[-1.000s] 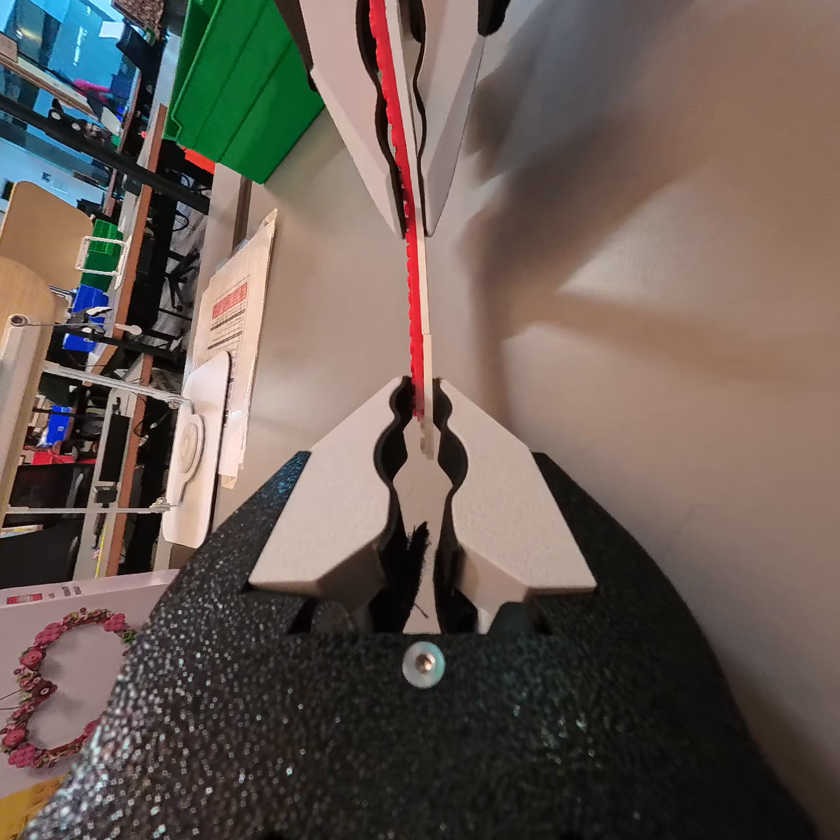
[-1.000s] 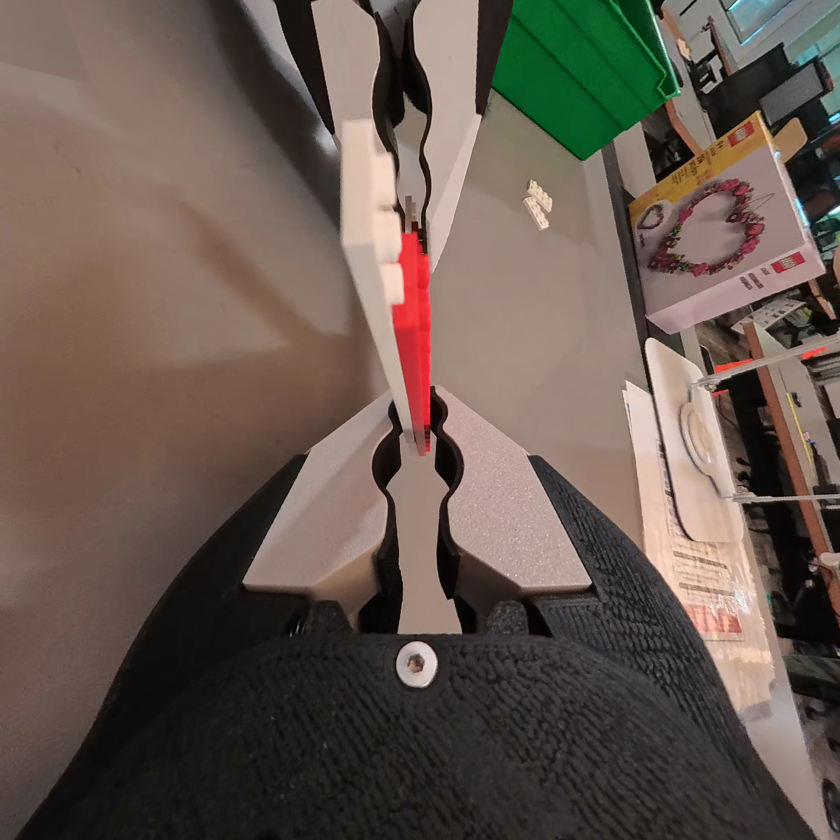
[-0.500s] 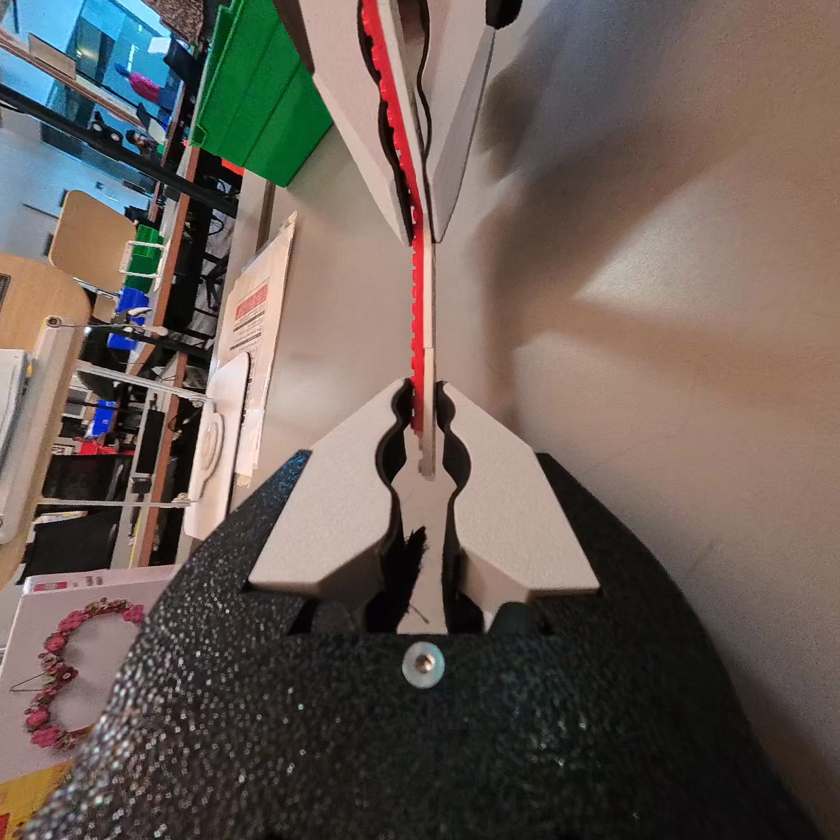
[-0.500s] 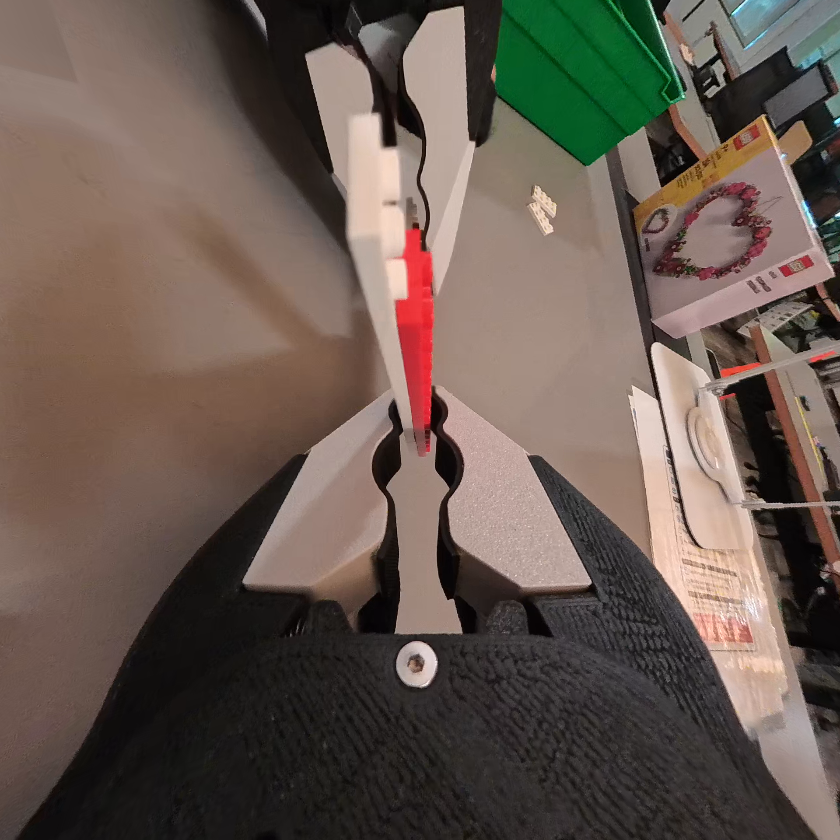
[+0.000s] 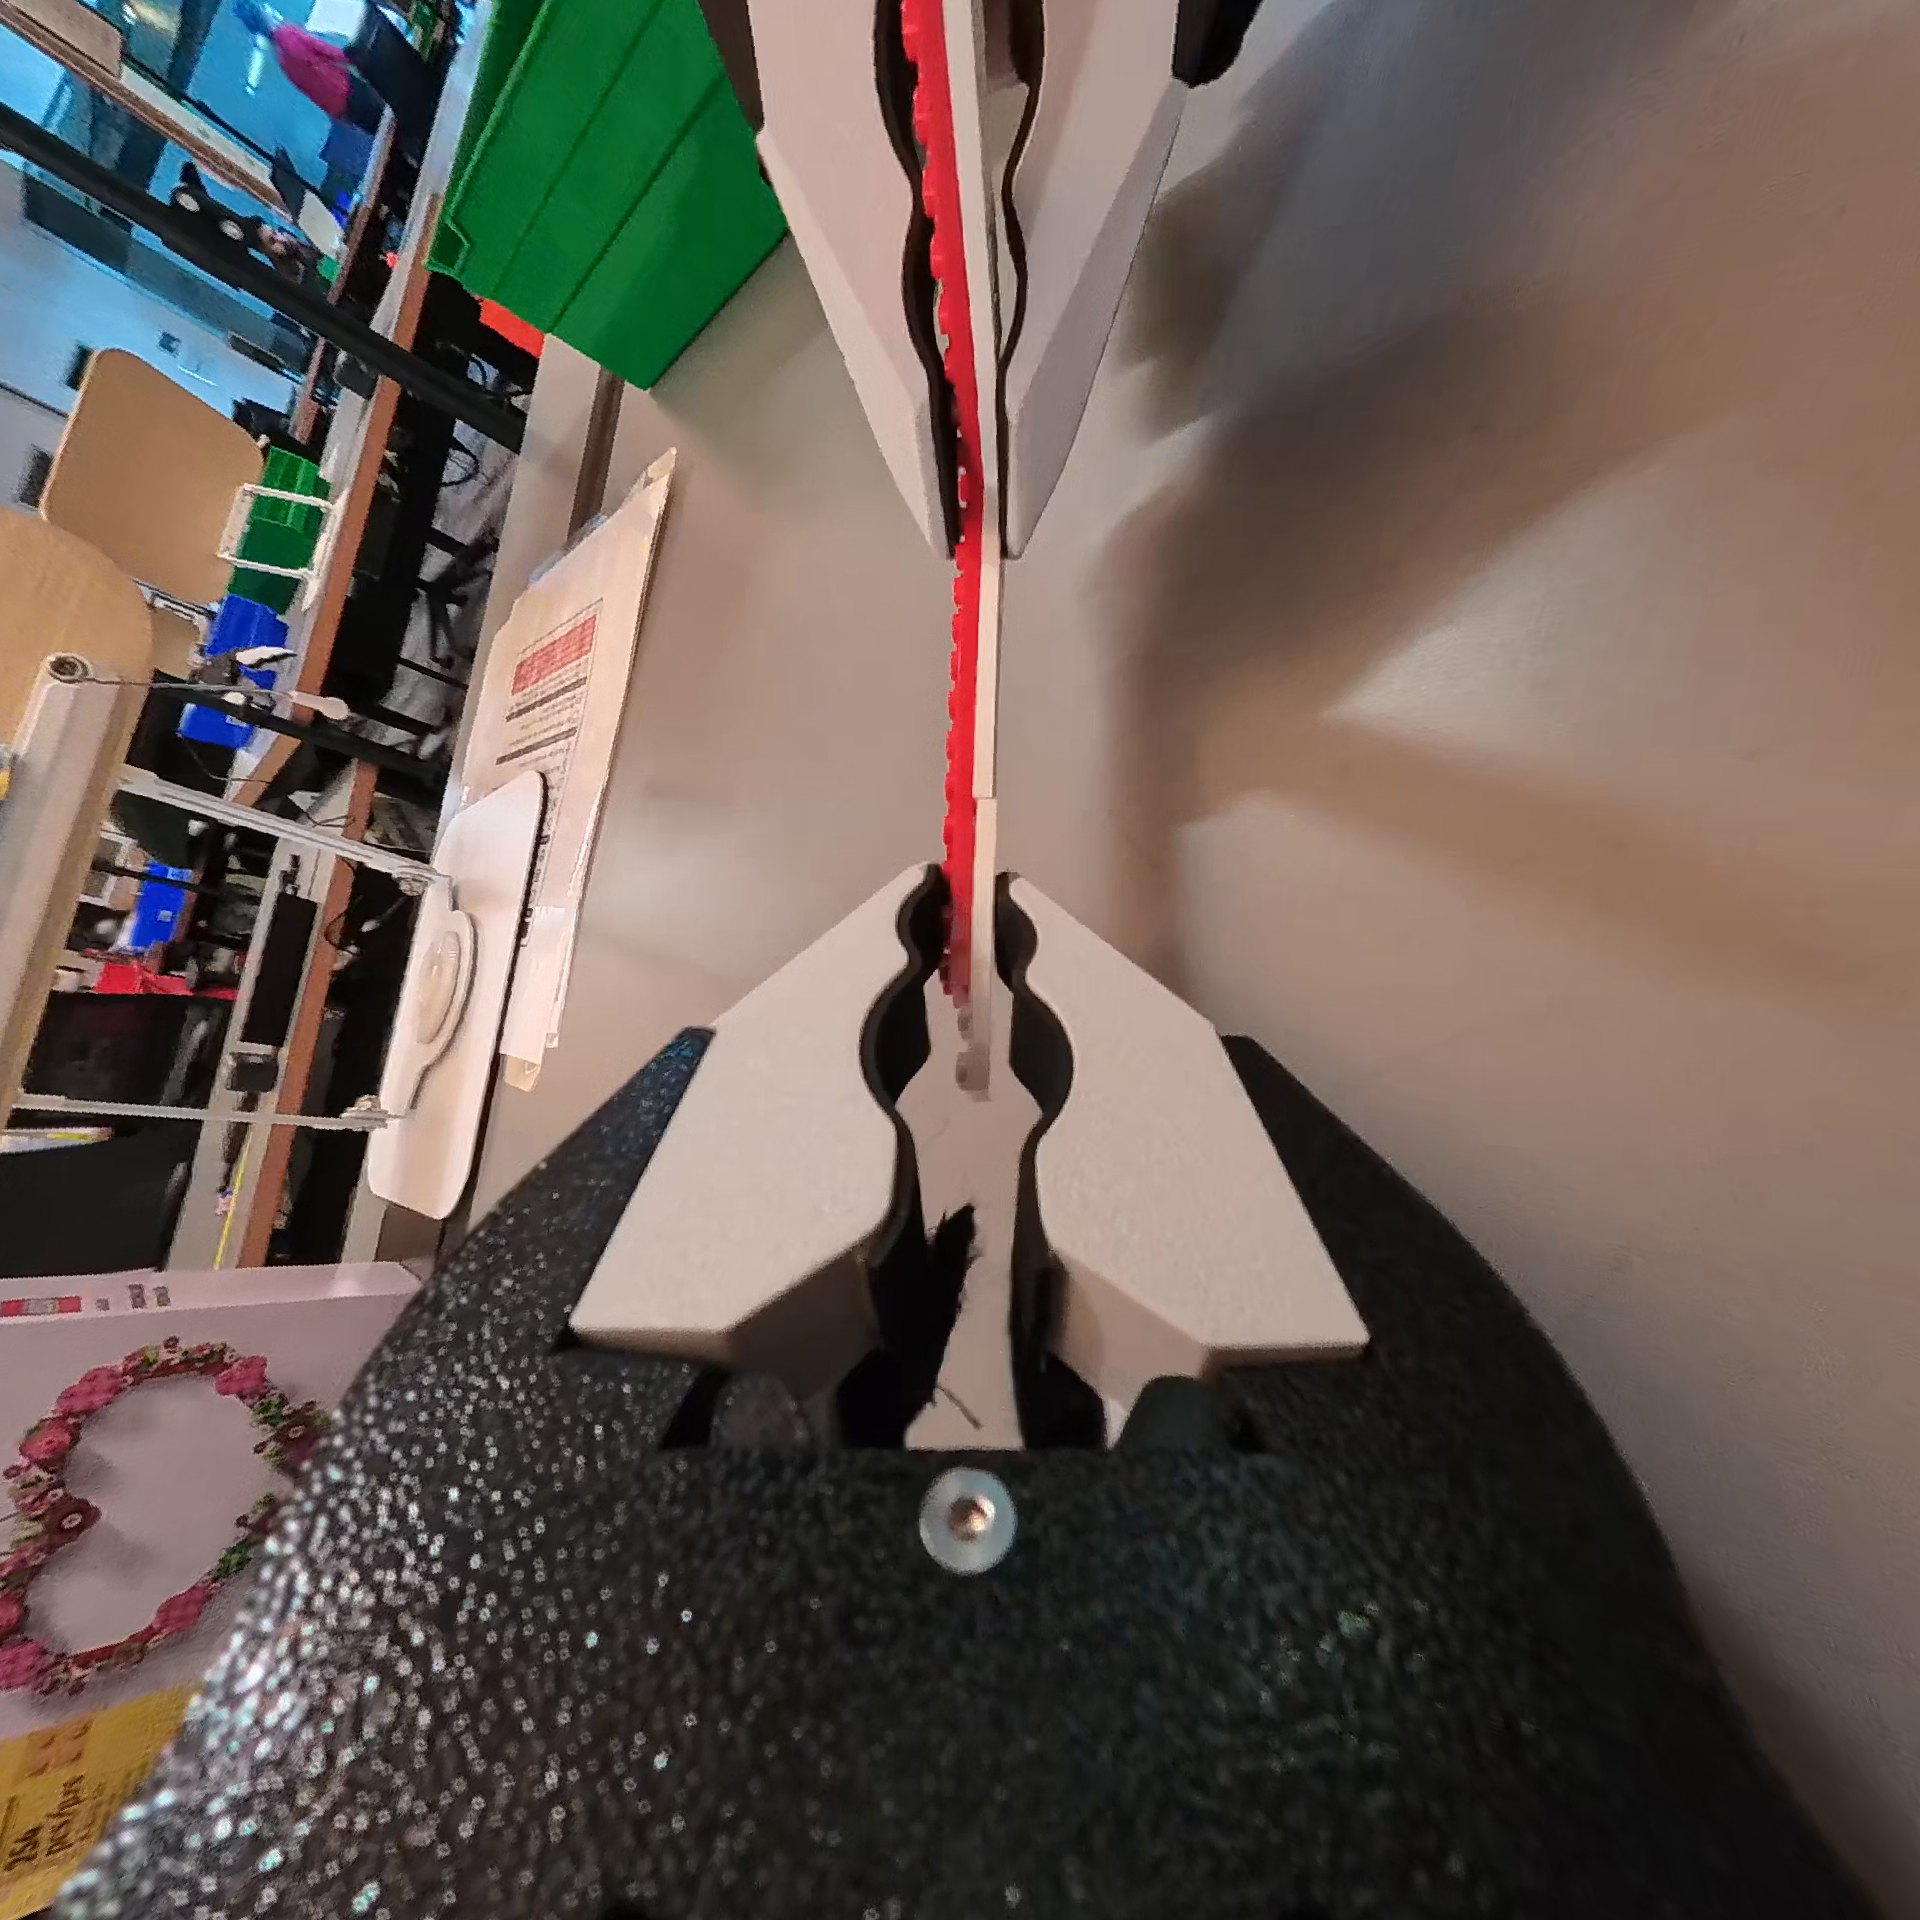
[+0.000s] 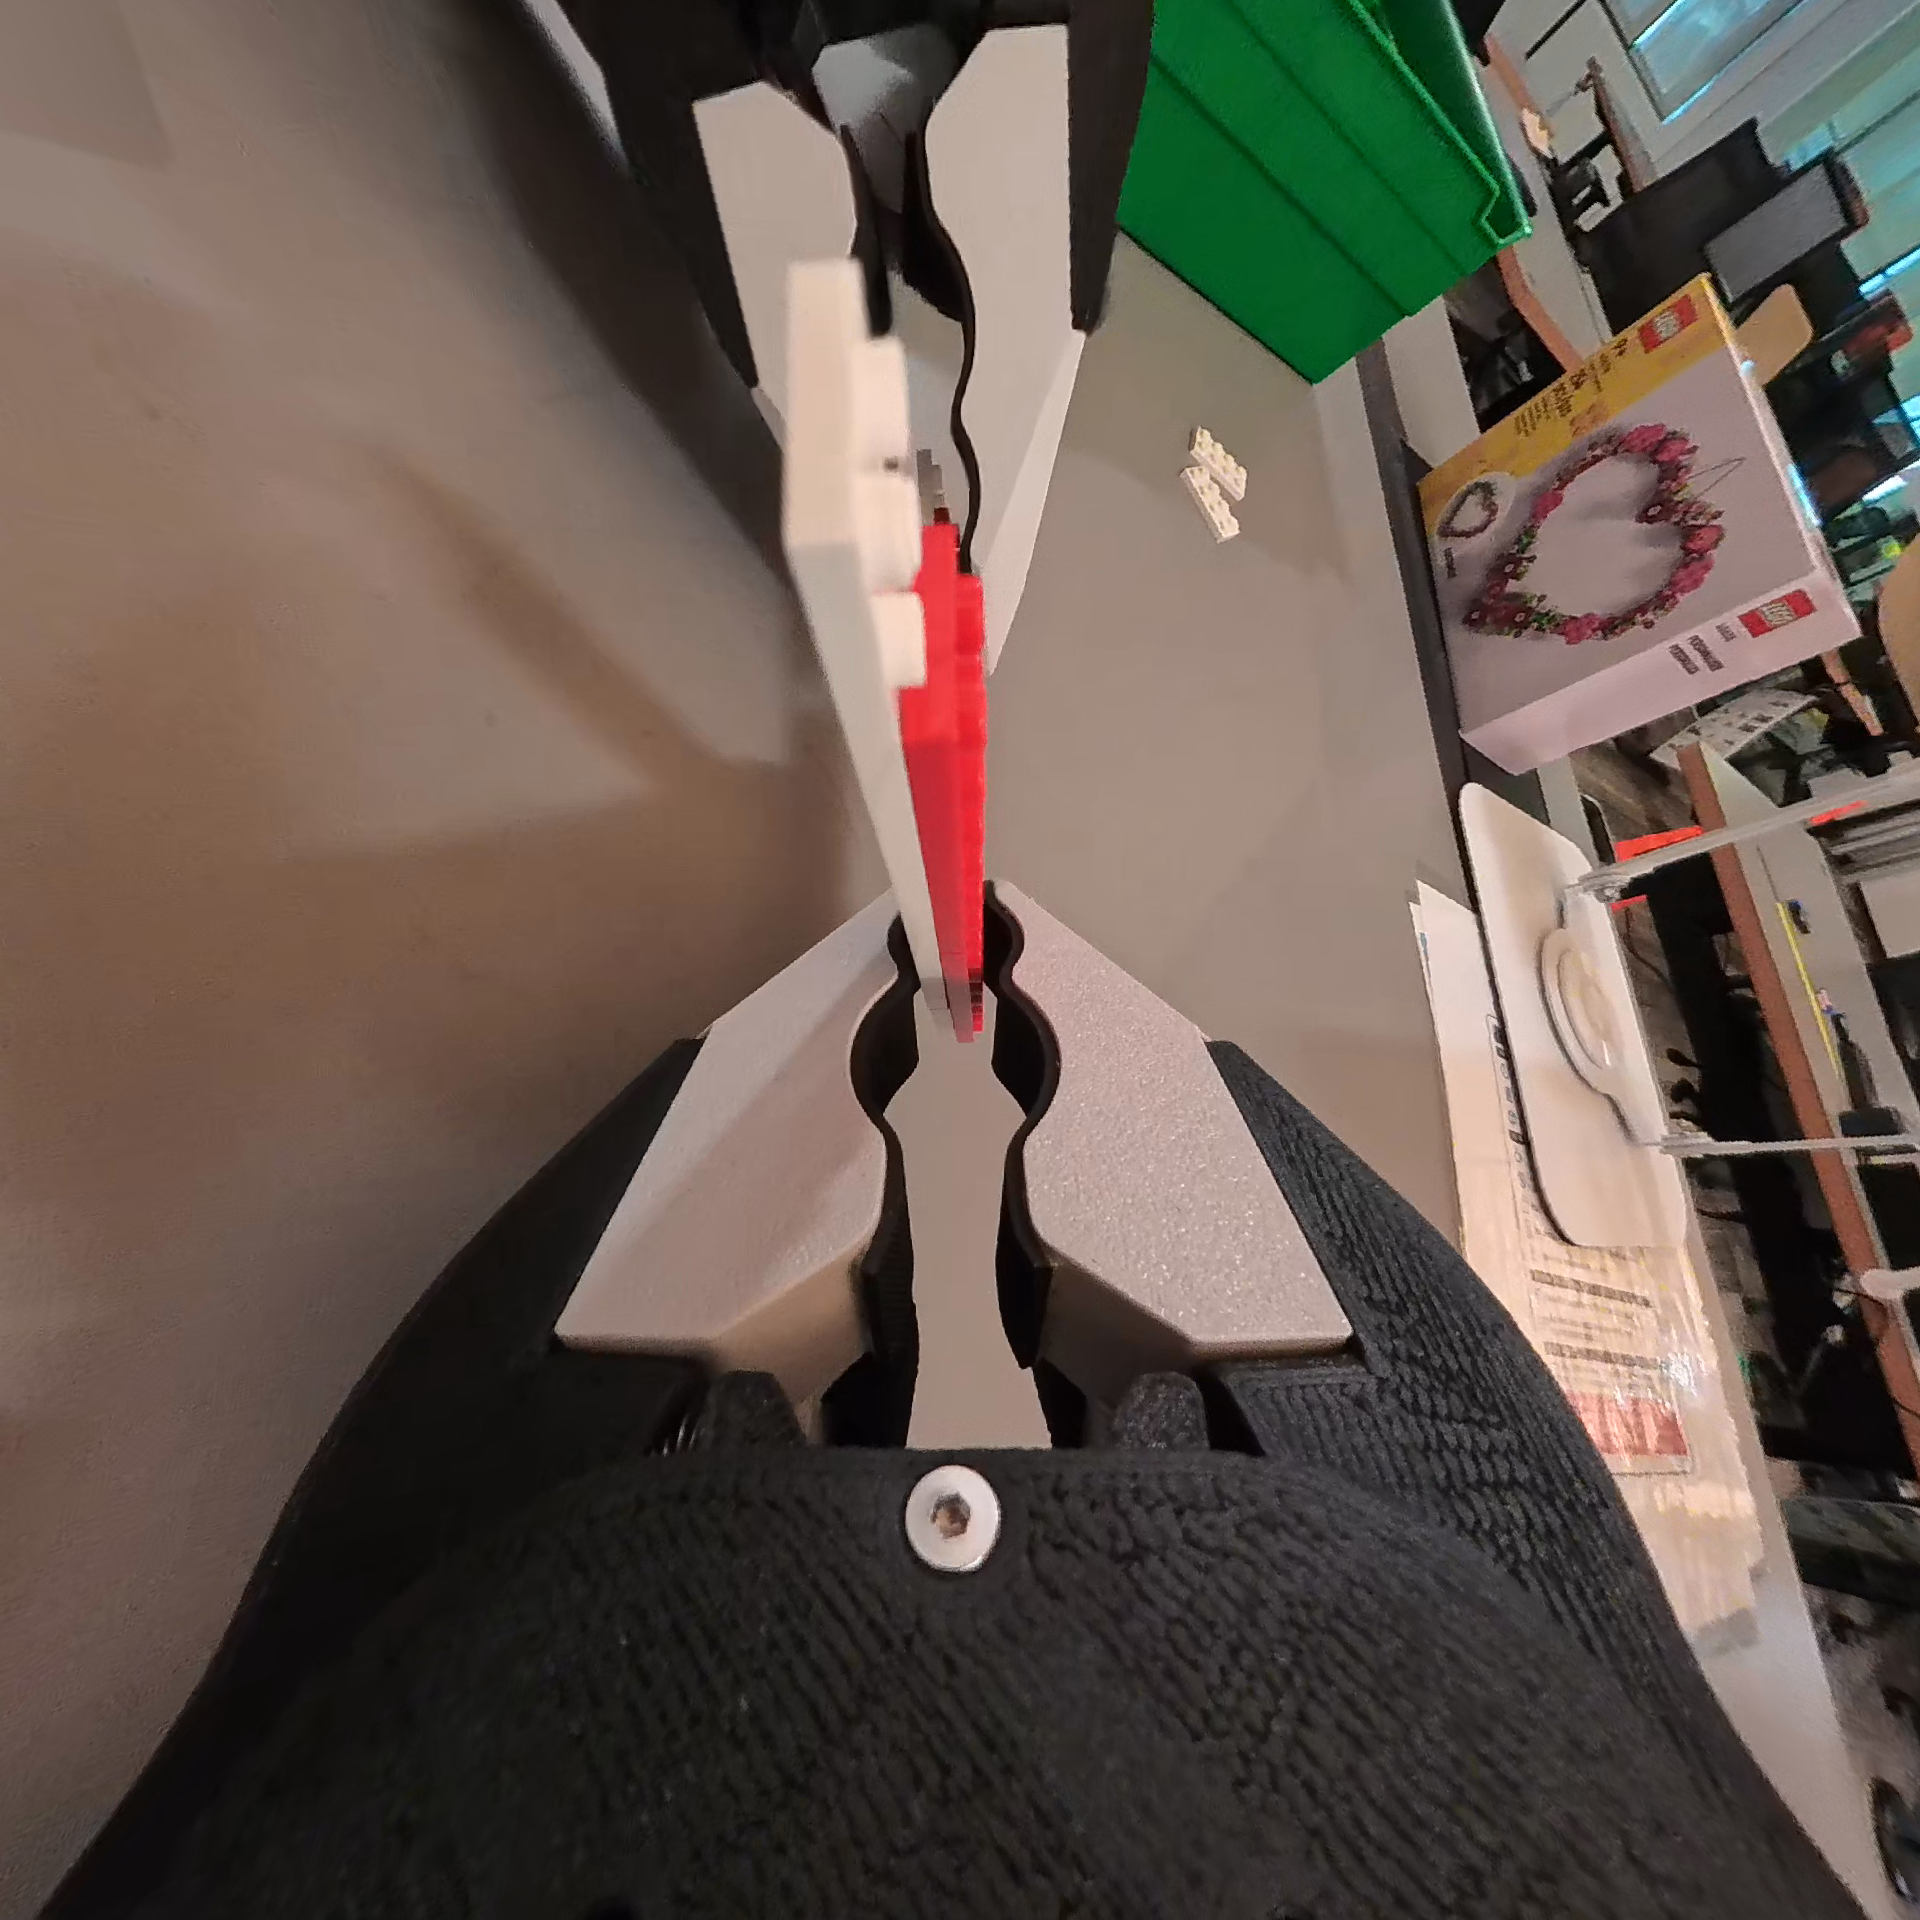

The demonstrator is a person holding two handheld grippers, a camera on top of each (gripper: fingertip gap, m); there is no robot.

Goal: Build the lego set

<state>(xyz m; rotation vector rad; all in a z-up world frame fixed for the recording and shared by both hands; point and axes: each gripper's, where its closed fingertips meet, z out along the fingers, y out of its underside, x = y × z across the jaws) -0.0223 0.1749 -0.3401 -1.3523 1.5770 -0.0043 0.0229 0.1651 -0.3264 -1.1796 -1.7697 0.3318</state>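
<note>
A flat lego assembly, a red studded plate (image 5: 958,707) backed by a white plate (image 5: 987,675), hangs edge-on above the grey table (image 5: 1455,935). My left gripper (image 5: 966,899) is shut on its near end. The right gripper (image 5: 975,525) clamps the far end at the top of the left wrist view. In the right wrist view my right gripper (image 6: 951,920) is shut on the red plate (image 6: 945,779). The white plate (image 6: 831,436) sticks out beside the left gripper (image 6: 961,551), whose jaws are pressed together.
Green bins (image 5: 613,177) (image 6: 1299,156) stand at the table's back. A lego box with a flower wreath picture (image 6: 1621,540) (image 5: 156,1455), two small white bricks (image 6: 1216,483), a paper sheet (image 5: 551,665) and a white pad (image 6: 1558,1018) lie along the table edge. Spacing between my two grippers at the tips: around 6 cm.
Both grippers keep their hold on the assembly. The pair has turned slightly, so the background has shifted, and the left gripper sits a little farther off in the right wrist view.
</note>
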